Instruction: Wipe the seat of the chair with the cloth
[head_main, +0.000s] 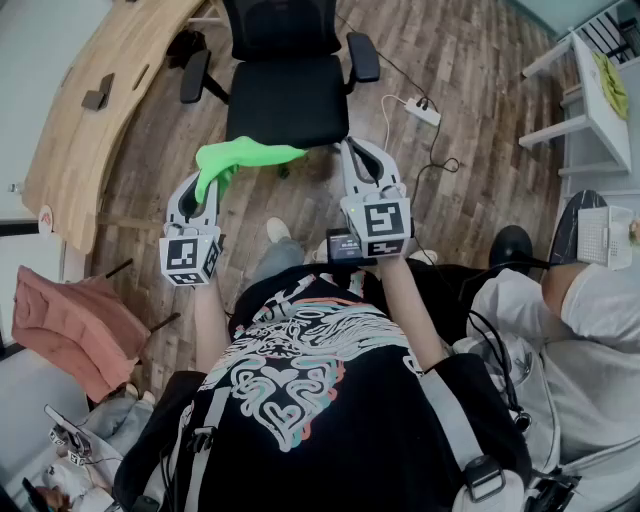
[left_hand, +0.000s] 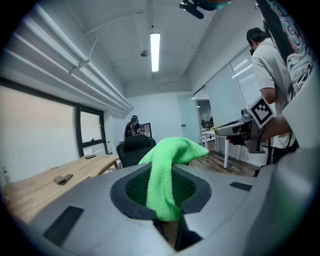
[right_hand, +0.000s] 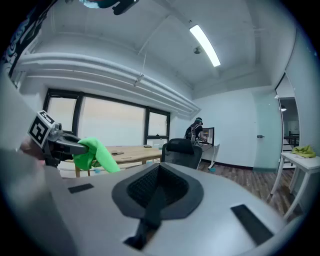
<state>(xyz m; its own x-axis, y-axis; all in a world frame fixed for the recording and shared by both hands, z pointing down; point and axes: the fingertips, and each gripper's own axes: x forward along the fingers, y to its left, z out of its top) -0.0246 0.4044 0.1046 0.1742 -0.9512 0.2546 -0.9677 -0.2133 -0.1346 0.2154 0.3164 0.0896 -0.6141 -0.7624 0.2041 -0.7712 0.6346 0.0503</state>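
Left gripper: jaws are clamping down on the cloth, pinching one end of it between the tips.
Cloth: green. It is bunching out past the jaw tips and drooping toward 3 o'clock. It is hanging in the air near the seat's front edge, at 12 o'clock from the person.
Right gripper: jaws are pressing together with nothing between them. It is hovering just at 3 o'clock of the cloth, apart from it.
Chair: black, with armrests, sitting at 12 o'clock and facing the person.
Seat: bare and black. Both grippers are pointing at its front edge.
Desk: wooden and curved, running along at 10 o'clock of the chair.
Power strip: white, lying on the wood floor at 2 o'clock of the seat.
Second person: sitting at 3 o'clock, partly cut off by the frame.
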